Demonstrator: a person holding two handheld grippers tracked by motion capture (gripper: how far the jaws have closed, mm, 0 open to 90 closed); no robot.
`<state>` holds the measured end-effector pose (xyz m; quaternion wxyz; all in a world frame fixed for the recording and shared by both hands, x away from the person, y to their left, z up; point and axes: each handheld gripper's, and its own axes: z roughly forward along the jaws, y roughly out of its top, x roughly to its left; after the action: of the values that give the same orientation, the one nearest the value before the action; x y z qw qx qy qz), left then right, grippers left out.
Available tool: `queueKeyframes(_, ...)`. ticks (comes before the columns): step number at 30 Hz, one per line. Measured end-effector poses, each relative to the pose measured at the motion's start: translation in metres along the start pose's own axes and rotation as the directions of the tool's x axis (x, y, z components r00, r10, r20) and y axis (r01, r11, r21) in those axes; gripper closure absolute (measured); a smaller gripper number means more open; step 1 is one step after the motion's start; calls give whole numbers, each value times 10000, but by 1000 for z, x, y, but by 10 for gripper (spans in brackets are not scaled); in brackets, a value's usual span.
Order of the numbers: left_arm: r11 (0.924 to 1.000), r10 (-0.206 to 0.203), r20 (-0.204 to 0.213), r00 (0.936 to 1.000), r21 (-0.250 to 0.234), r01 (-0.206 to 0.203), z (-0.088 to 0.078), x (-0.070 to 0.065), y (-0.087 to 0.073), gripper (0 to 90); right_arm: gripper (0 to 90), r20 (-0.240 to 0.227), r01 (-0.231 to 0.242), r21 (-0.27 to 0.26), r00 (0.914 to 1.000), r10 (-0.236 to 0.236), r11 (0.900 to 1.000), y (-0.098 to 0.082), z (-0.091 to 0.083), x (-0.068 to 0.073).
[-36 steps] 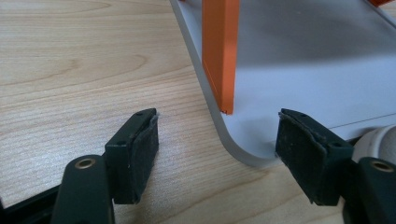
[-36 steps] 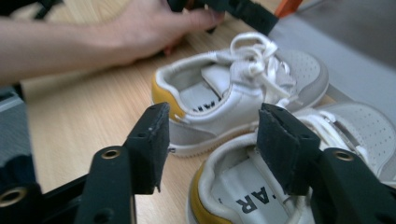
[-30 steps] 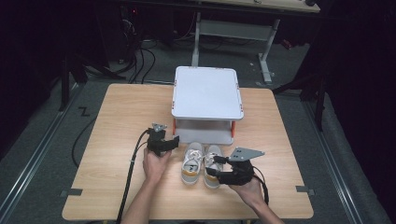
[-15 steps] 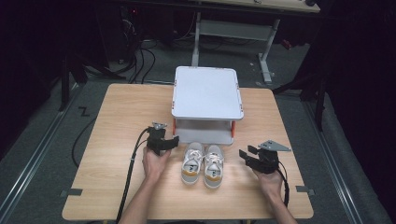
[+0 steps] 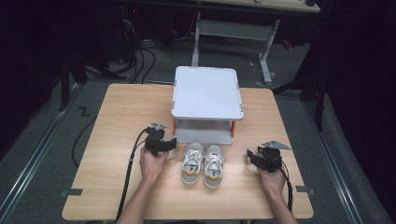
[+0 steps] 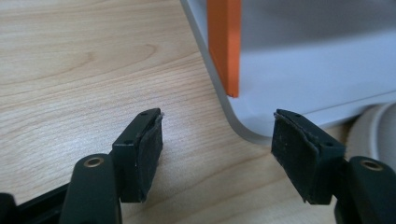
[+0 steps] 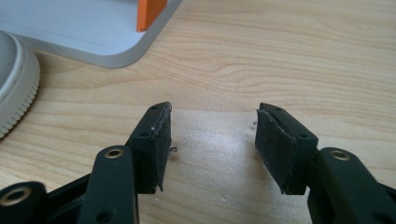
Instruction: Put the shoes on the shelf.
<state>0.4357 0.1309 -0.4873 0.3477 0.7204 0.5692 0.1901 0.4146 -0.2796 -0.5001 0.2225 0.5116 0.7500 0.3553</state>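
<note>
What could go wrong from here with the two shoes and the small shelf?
1. The pair of shoes sits side by side, touching; gripping one may shove the other.
2. Their toes lie right at the white shelf base, so a push forward could jam them against it.
3. The left gripper has open jaws beside the shelf's corner and orange post; it may bump them.

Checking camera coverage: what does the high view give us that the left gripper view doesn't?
High view alone: the whole pair of sneakers side by side in front of the white two-tier stand, both hands, and the right tool open beside the shoes. Left gripper view alone: a close look at the left tool, jaws open on nothing, plus the stand's orange post and base corner. Shared: the wooden table, the stand, and a sneaker sole edge.
</note>
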Motion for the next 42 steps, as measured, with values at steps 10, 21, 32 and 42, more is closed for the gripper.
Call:
queueKeyframes(10,9998,173,1232,9922,104,-187,-54,-30,3,369,438,0,17,263,10000,-17,9997,1,2,0)
queueKeyframes(21,9889,1280,2615,9567,402,-1433,-107,-92,-12,383,437,192,335,339,9992,-341,9989,0,1,4)
queueKeyframes(32,9794,982,2328,9675,1498,-1355,-81,-118,-12,352,451,239,222,325,9994,-230,9992,-1,1,3)
queueKeyframes(42,9727,746,2328,9697,1975,-1222,-67,-135,-8,290,453,318,227,334,9992,-238,9992,0,1,4)
